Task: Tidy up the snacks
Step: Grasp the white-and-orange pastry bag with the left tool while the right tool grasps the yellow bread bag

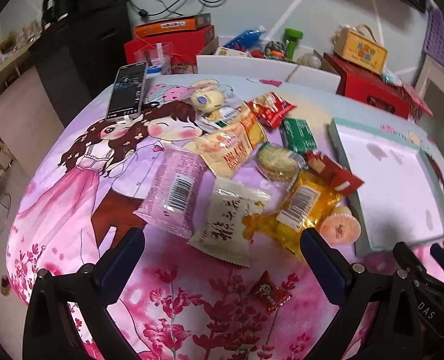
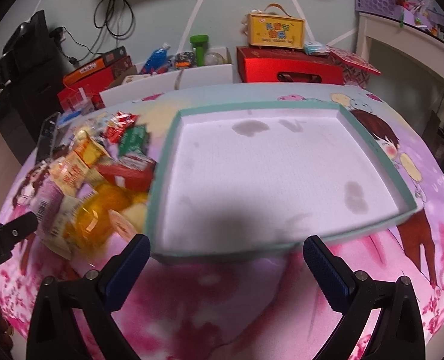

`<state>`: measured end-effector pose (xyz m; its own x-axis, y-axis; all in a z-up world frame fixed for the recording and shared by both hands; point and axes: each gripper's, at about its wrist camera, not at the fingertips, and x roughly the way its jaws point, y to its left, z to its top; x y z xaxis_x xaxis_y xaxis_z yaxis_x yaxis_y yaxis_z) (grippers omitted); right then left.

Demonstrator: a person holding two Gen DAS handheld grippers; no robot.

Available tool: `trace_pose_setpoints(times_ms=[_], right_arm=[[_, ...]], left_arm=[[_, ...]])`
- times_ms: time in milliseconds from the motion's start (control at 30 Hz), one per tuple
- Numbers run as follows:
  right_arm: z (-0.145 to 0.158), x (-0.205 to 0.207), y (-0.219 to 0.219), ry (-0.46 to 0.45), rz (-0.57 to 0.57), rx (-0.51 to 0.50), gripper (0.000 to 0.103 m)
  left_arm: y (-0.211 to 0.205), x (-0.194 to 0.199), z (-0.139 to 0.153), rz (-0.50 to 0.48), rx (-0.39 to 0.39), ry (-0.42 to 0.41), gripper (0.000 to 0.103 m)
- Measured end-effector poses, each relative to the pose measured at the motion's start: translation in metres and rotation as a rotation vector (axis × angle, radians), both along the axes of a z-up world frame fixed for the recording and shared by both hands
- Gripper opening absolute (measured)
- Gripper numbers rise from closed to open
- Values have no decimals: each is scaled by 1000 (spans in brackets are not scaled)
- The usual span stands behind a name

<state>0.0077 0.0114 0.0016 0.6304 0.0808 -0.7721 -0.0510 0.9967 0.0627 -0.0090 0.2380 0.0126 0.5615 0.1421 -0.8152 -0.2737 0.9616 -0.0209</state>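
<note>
A heap of wrapped snacks lies on the pink cartoon cloth: a pink packet (image 1: 173, 192), a cream packet (image 1: 229, 222), a yellow packet (image 1: 306, 210), an orange packet (image 1: 231, 144), a green packet (image 1: 300, 135), a round jelly cup (image 1: 340, 229) and a small red candy (image 1: 268, 295). An empty teal-rimmed box lid (image 2: 161, 180) sits to their right. My left gripper (image 1: 222, 255) stands open just before the cream packet. My right gripper (image 2: 226, 258) is open at the lid's near edge, holding nothing. The snack heap (image 2: 95, 186) looks blurred in the right wrist view.
A phone (image 1: 128, 91) stands propped at the cloth's far left. Red boxes (image 2: 291, 66), a yellow tin (image 2: 276, 31), a green bottle (image 2: 199, 49) and white cartons crowd the floor behind. My right gripper's tips (image 1: 426, 258) show at the lid's near corner.
</note>
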Motion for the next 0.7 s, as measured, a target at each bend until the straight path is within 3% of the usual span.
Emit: trace_pose_setpoints(times_ms=[233, 467, 633, 700], right_arm=[[13, 12, 31, -7, 71, 24, 103], [15, 26, 71, 23, 176, 85, 102], [15, 41, 92, 54, 219, 109, 90], [13, 49, 98, 82, 237, 125, 88]], left_arm=[[26, 5, 10, 32, -46, 6, 103], [43, 15, -7, 70, -86, 73, 103], [43, 24, -23, 38, -114, 101, 102], [42, 30, -30, 28, -116, 123, 97]])
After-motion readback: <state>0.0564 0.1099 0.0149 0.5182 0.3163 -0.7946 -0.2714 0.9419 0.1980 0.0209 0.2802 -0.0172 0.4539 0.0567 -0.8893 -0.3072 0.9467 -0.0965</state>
